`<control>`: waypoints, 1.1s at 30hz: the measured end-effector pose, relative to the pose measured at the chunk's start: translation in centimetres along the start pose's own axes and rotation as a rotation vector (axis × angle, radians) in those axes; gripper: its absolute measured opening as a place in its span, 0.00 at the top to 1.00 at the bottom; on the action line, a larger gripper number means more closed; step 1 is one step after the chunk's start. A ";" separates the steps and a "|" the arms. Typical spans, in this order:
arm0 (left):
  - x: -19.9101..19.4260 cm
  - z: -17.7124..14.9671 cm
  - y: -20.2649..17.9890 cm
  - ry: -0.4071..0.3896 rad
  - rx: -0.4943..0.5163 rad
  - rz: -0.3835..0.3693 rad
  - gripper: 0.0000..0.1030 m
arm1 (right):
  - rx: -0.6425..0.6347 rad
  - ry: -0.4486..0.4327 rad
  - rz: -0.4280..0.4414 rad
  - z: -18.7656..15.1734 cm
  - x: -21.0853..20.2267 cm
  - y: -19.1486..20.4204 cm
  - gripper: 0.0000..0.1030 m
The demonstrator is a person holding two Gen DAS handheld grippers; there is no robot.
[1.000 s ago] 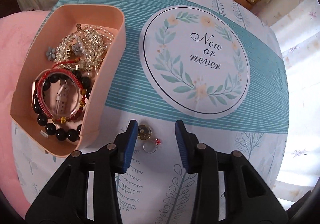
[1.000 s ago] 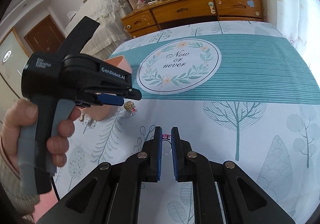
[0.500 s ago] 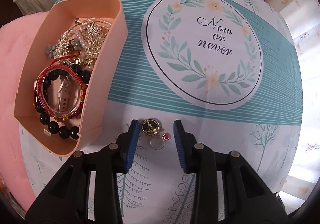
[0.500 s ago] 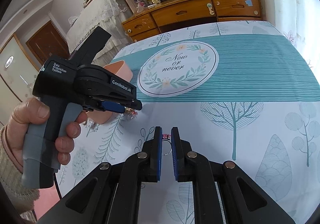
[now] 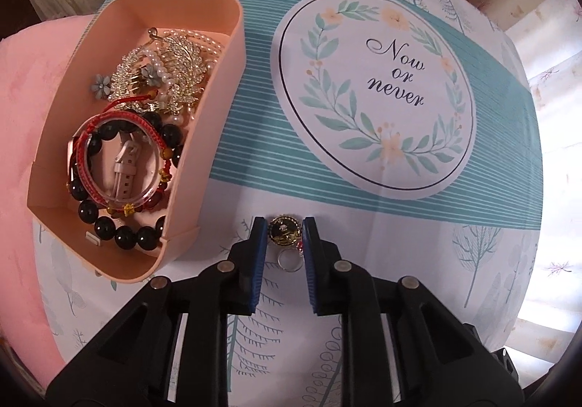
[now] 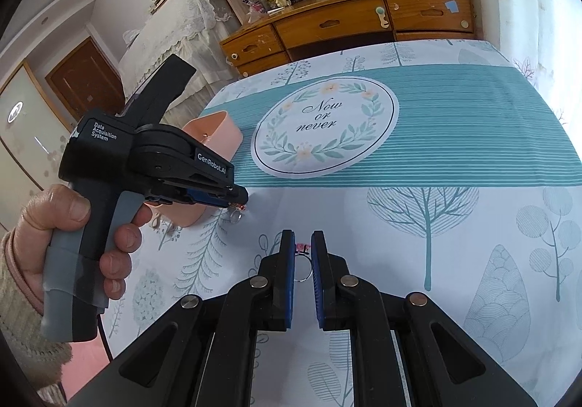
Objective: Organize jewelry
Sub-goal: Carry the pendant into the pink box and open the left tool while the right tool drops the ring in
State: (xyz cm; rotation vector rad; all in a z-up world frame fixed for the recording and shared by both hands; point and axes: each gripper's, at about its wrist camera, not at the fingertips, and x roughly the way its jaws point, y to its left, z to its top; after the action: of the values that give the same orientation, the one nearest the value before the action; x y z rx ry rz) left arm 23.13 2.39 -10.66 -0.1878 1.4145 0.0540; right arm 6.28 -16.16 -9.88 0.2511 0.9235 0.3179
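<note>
In the left wrist view the left gripper sits low at centre frame, its blue pads on either side of a round gold pendant and touching or nearly touching its edges — clenched on it as far as I can tell — with a silver ring bearing a red stone lying on the tablecloth just below. The pink box at left shows its contents only here (black bead bracelet, red cord bangle, pearls). The right wrist view shows the right gripper at lower centre, narrowly parted around a second silver ring — whether it grips is unclear.
</note>
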 end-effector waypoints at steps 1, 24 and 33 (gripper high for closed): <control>-0.5 -0.2 0.5 -0.012 0.004 -0.009 0.84 | -0.004 -0.001 0.000 0.1 -0.1 0.2 0.91; -12.6 2.4 15.9 -0.279 -0.013 -0.107 0.84 | -0.106 0.098 0.232 12.1 5.7 14.3 0.91; -8.0 5.9 16.4 -0.217 -0.046 -0.067 0.84 | -0.039 0.187 0.197 16.0 11.9 17.1 0.91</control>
State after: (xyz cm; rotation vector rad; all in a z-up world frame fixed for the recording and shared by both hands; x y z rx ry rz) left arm 25.16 20.09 -3.54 -0.2595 1.1905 0.0504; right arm 23.20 2.88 -3.48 0.2806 1.0778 0.5477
